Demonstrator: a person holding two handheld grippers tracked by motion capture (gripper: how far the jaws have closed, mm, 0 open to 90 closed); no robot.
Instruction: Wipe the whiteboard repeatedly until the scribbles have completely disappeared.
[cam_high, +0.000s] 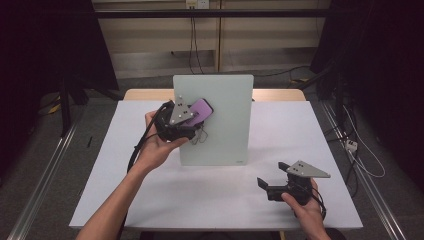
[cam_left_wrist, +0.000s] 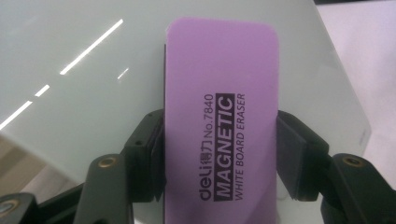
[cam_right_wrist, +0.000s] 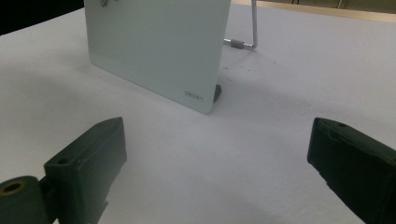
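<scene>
A pale whiteboard (cam_high: 220, 120) stands propped upright at mid-bench (cam_high: 215, 195), a small logo at its lower corner. The left gripper (cam_left_wrist: 219, 140) pinches a purple eraser (cam_left_wrist: 219, 116), printed "deli No.7840 MAGNETIC WHITE BOARD ERASER", against the board's face. The right gripper (cam_right_wrist: 215, 172) rests low nearby, fingers spread apart.

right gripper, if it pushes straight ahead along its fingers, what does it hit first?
Likely the lower corner of the upright white glass board, reached after bare white table. The right gripper is open and empty. Depth is unclear; it might slip past the board's edge.
</scene>
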